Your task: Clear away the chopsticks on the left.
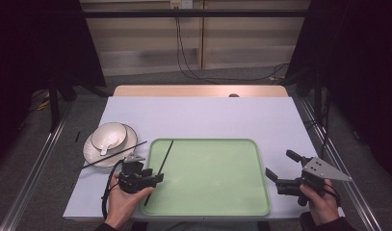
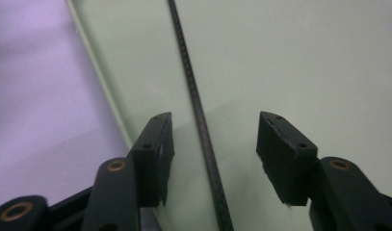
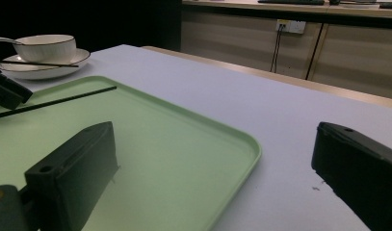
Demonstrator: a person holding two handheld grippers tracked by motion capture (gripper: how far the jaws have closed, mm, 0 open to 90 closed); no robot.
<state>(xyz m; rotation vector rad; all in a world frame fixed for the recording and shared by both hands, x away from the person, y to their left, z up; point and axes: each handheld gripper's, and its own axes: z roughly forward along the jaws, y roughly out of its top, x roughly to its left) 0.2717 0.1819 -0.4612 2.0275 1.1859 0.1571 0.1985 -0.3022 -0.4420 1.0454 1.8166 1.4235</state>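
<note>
High view: fixed above the person's side, facing forward and down; takes in the whole bench [image 1: 198,115], the green tray [image 1: 208,178] and the floor beyond.

Left gripper view: rides the left tool [image 2: 215,144], angled steeply down, very near the tray's left rim [image 2: 95,62] and a black chopstick [image 2: 196,101].

Right gripper view: rides the right tool [image 3: 217,163], low and near level, facing across the bench toward the bowl on its plate [image 3: 42,48].

Shared by all three: tray and chopstick.
</note>
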